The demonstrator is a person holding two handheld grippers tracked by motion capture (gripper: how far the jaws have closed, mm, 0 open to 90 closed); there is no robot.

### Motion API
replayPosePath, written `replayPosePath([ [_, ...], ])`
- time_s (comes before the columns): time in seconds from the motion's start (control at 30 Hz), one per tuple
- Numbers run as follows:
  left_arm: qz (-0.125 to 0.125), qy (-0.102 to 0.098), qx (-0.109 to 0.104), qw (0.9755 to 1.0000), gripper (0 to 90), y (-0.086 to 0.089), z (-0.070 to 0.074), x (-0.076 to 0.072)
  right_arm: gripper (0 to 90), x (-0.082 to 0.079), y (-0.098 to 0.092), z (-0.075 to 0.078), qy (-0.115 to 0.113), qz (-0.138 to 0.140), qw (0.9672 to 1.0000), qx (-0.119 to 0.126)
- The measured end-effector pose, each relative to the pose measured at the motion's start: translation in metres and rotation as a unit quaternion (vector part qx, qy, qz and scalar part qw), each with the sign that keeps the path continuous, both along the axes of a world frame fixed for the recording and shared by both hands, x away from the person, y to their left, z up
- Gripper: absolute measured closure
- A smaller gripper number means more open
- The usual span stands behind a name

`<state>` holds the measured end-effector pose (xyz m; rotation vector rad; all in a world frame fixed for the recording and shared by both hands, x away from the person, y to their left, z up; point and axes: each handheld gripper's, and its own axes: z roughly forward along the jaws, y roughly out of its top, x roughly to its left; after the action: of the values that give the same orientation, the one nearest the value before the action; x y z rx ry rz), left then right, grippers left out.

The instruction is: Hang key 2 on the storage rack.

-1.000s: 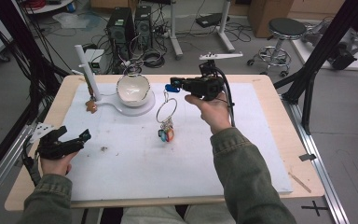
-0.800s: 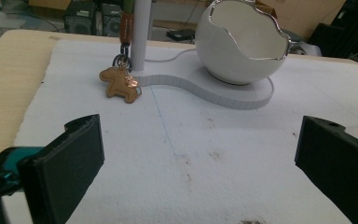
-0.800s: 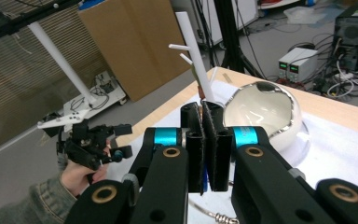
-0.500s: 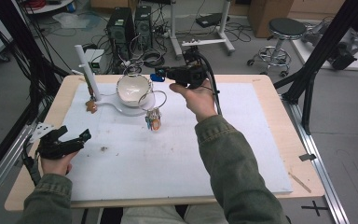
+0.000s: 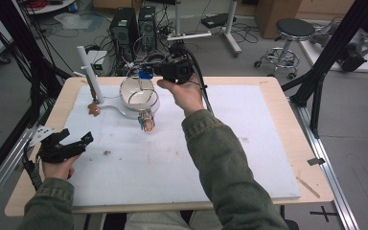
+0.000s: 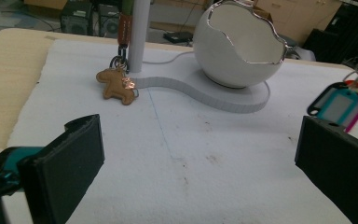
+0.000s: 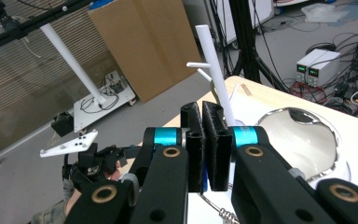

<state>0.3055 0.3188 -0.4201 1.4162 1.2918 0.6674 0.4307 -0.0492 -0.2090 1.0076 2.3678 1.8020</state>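
Note:
My right gripper (image 5: 140, 73) hovers over the white bowl (image 5: 149, 101), its jaws shut on a key ring (image 5: 139, 97). Coloured tags (image 5: 147, 122) dangle from the ring down to the mat. In the right gripper view the jaws (image 7: 207, 140) press together, with the ring's metal (image 7: 224, 215) just below them. A white post (image 5: 89, 72) with side pegs stands left of the bowl on the same white base. A brown horse-shaped charm (image 5: 94, 109) hangs at the post's foot. My left gripper (image 5: 76, 137) rests at the table's left edge, open and holding nothing.
The left gripper view looks between its wide jaws (image 6: 200, 158) at the charm (image 6: 117, 85), the post (image 6: 139, 32), the bowl (image 6: 240, 46) and the tags (image 6: 342, 102). A white mat (image 5: 249, 143) covers the wooden table (image 5: 297, 110). Black frame struts stand at both sides.
My right gripper has carried the key ring and tags leftward and away from me, from mid-table to above the bowl. The left gripper has stayed still.

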Motion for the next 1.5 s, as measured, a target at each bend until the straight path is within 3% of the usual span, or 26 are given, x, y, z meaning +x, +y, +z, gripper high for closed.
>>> replayPosePath([
  [0.73,0.005,-0.002,-0.011,0.9999,1.7,0.001,0.000,0.000,88.3,0.026,0.052,0.020,-0.004,0.014,0.9999,-0.006],
  [1.5,0.004,0.000,-0.018,0.9998,1.7,0.003,-0.001,0.002,88.2,0.055,0.112,0.018,0.018,0.014,0.9997,0.001],
])
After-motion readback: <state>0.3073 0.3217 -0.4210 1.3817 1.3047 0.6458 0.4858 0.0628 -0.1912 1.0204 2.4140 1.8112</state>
